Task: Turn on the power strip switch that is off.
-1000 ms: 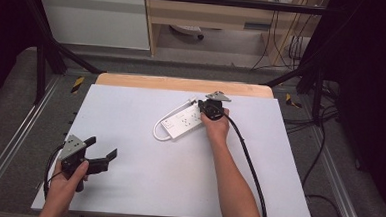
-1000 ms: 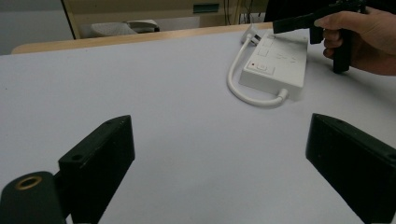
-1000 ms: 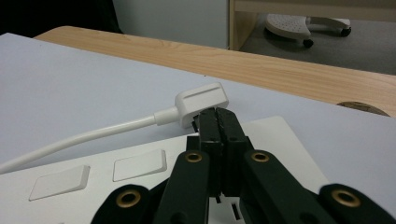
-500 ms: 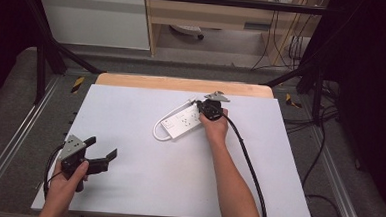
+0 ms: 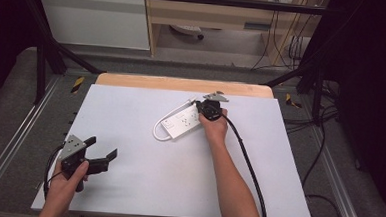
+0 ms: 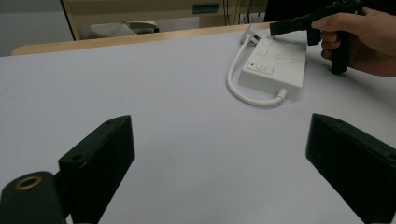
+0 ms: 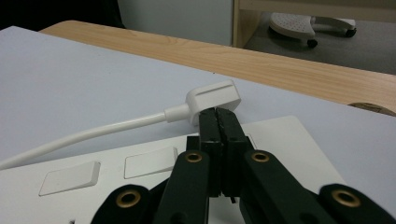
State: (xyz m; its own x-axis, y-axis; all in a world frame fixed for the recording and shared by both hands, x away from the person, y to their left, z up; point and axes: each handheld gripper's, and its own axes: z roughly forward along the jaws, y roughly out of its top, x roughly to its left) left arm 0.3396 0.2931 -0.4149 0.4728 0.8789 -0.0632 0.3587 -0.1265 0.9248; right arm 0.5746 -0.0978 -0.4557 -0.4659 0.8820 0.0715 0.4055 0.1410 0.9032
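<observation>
A white power strip (image 5: pixel 180 123) lies on the white table mat (image 5: pixel 131 105), far of centre, with its own short white cable (image 6: pixel 243 88) looping round to a flat white plug (image 7: pixel 212 98). My right gripper (image 5: pixel 201 105) rests over the strip's far end. Its jaws are shut flat against each other, and the tips (image 7: pixel 218 114) butt against the underside of the plug, above the strip's top face (image 7: pixel 280 140). My left gripper (image 5: pixel 101 148) sits at the near left of the mat, held in a hand. It is open (image 6: pixel 219 154) with only bare mat between its jaws, and it faces the strip (image 6: pixel 275 65).
A wooden table edge (image 5: pixel 182 84) runs along the far side of the mat. Metal frame rails (image 5: pixel 14 144) flank both sides. A black cable (image 5: pixel 250 166) trails from my right gripper along the forearm. A cabinet and loose cables stand beyond the table.
</observation>
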